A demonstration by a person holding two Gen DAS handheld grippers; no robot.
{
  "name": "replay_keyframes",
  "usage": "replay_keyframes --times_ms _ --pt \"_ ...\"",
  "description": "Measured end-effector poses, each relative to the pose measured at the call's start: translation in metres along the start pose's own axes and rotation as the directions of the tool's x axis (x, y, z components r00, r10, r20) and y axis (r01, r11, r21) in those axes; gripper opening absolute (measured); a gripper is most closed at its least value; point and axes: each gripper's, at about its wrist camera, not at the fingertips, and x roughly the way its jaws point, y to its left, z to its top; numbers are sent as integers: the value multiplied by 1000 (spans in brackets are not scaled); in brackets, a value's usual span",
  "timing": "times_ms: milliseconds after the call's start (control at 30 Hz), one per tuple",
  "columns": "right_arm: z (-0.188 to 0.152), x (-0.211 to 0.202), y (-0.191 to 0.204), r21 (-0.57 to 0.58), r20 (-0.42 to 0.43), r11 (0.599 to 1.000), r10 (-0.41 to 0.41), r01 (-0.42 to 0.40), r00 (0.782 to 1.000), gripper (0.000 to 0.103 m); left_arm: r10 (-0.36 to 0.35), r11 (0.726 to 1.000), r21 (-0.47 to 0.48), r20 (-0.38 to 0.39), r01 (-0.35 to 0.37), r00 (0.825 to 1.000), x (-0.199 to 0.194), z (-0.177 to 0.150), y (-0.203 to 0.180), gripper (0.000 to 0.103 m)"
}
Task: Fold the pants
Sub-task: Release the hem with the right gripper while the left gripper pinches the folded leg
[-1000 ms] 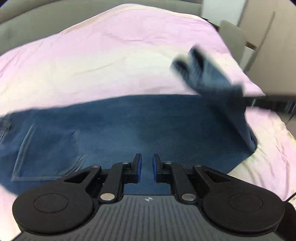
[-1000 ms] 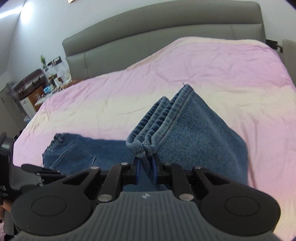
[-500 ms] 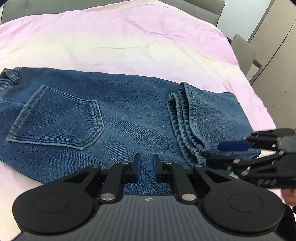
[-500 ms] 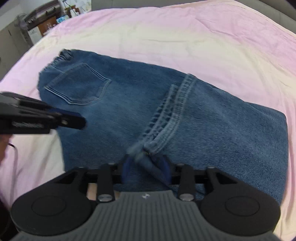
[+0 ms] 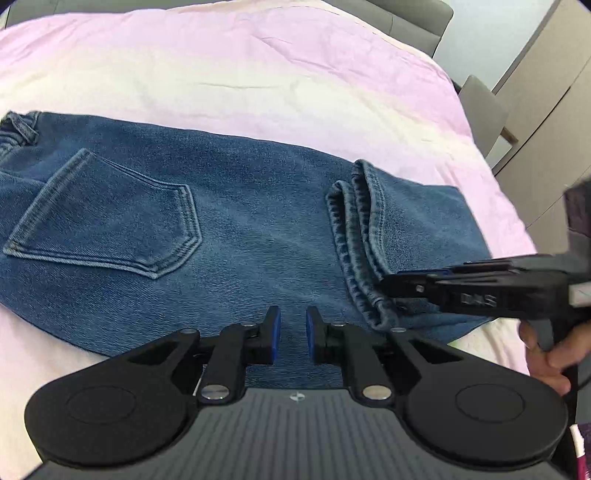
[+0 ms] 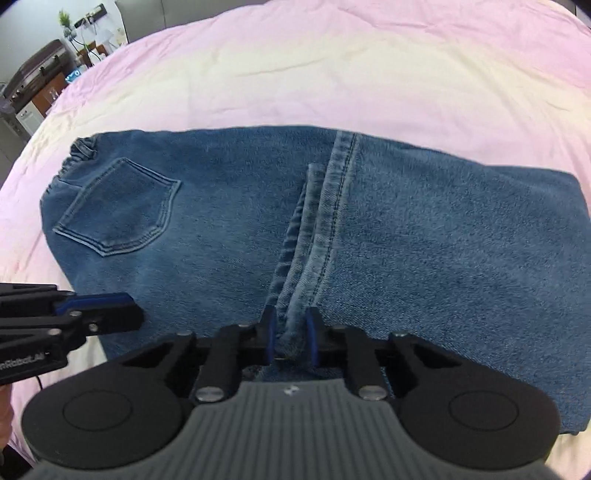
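Blue denim pants [image 5: 236, 229] lie flat on the bed, back pocket [image 5: 110, 218] to the left. The leg ends are folded over the thighs, hems [image 5: 358, 236] across the middle. My left gripper [image 5: 293, 338] hovers over the near edge of the pants, jaws a little apart, empty. My right gripper [image 6: 290, 338] is at the near end of the hems [image 6: 317, 229]; its jaws stand apart with the hem cloth lying loose between them. It shows from the side in the left wrist view [image 5: 391, 284]. The left gripper shows in the right wrist view [image 6: 125, 308].
The pink and cream bedsheet [image 5: 258, 81] covers the bed around the pants. A grey headboard [image 5: 406, 22] and a chair [image 5: 484, 110] stand beyond the far right corner. A dresser with clutter [image 6: 40, 81] stands to the far left in the right wrist view.
The right gripper carried the leg ends over and laid them on the thighs, then opened off the hems. The left gripper stayed open near the front edge.
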Motion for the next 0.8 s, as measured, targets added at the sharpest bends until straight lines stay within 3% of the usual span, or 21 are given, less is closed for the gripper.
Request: replay_keyframes --times_ms 133,200,267,367,467,567,633,733,800 --pt "-11 -33 3 -57 10 995 82 -81 997 10 -72 995 -63 12 73 997 4 7 -1 18" --pt "-18 -35 5 -80 -10 991 108 -108 994 10 -100 991 -93 9 101 995 10 11 -3 27" --pt "-23 -26 5 -86 -18 991 106 -108 994 9 -111 987 -114 -9 110 994 20 15 -7 31" --pt "-25 -7 -1 -41 4 993 109 -109 994 8 -108 986 -130 -36 103 993 35 20 -13 33" --pt "-25 9 -4 -25 41 993 115 -114 992 8 -99 987 -135 -39 93 994 48 26 -18 44" --pt "-23 17 -7 -1 63 987 161 -161 985 0 -90 988 -134 -56 82 994 64 34 -25 49" --pt "-22 25 -6 18 25 978 207 -208 978 0 -66 992 -116 -87 55 994 77 39 -30 50" --pt "-26 22 -1 -31 34 980 200 -199 979 0 -35 995 -92 -103 26 994 86 42 -38 52" --pt "-29 11 -3 -46 49 974 224 -222 973 0 -48 995 -92 -105 39 993 89 45 -43 59"
